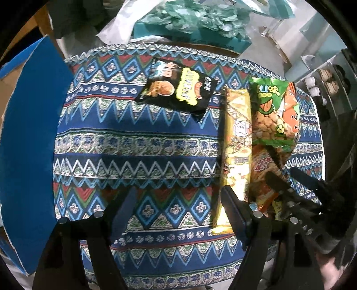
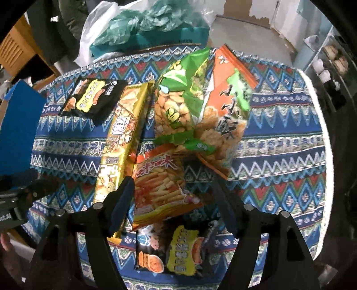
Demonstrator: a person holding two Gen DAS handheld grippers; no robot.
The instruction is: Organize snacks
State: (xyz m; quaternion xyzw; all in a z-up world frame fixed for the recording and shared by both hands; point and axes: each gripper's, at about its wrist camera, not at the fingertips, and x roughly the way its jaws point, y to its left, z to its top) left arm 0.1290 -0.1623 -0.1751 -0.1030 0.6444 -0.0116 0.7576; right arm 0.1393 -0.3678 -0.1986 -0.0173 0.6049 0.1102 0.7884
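Several snack packs lie on a round table with a patterned cloth (image 1: 133, 145). A black packet (image 1: 176, 89) lies apart at the far side. A long yellow packet (image 1: 237, 138), a green peanut bag (image 1: 270, 111) and an orange bag (image 2: 229, 116) lie packed together. My left gripper (image 1: 178, 194) is open over bare cloth, its right finger beside the yellow packet (image 2: 118, 138). My right gripper (image 2: 173, 184) stands open astride a red bag of sticks (image 2: 160, 187), with a gap on the right side. A second black packet (image 2: 171, 252) lies under that bag's near end.
A blue box (image 1: 29, 133) stands at the table's left edge. Behind the table are a teal box with crumpled green plastic (image 1: 189, 22) and a white bag (image 2: 98, 20). Shelves with small items (image 2: 332, 64) stand to the right. The right side of the cloth (image 2: 279, 138) is bare.
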